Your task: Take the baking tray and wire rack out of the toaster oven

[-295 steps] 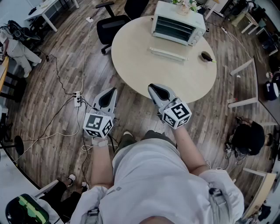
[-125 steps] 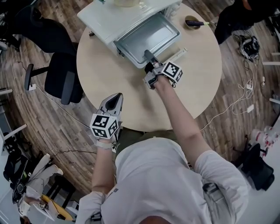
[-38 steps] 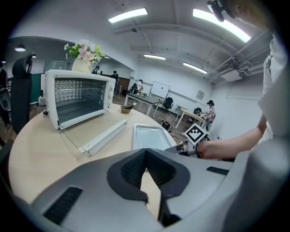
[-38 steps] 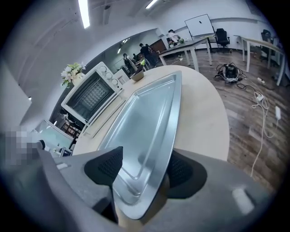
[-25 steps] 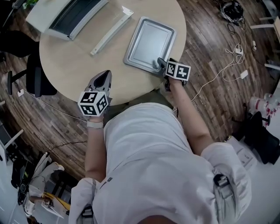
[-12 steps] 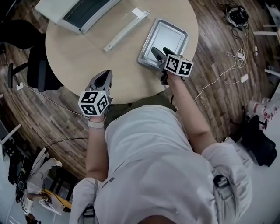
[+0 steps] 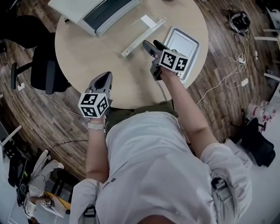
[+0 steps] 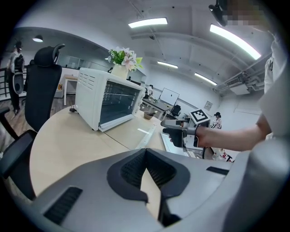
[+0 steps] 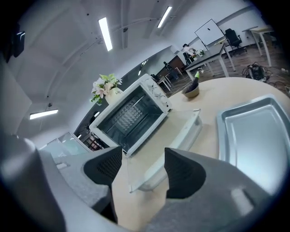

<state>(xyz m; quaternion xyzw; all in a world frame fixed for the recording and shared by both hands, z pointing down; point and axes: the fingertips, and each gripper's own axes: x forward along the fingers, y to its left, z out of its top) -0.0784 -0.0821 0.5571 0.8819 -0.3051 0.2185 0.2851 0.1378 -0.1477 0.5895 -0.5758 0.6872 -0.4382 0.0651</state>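
Closest to you, your left gripper (image 7: 105, 75) hovers over the near edge of the round table (image 7: 87, 48); its jaws are pressed together with nothing between them. Further in, your right gripper (image 7: 151, 44) is up over the tabletop, jaws spread wide and empty, with only bare table and the glass door showing through the gap. The baking tray (image 7: 190, 43) lies flat on the table just to the right of that gripper, outside the jaws and partly hidden under your hand in the head view. Its long axis runs from the table's near right edge in toward the middle, and its near short end sits close to that edge. Ahead of the open jaws the oven door (image 7: 144, 31) is folded down flat on the table. Past that, the toaster oven (image 7: 78, 8) stands on the far left side with its cavity open toward you. There's bare tabletop between your two grippers, and an office chair (image 7: 43, 70) off the table's left edge.
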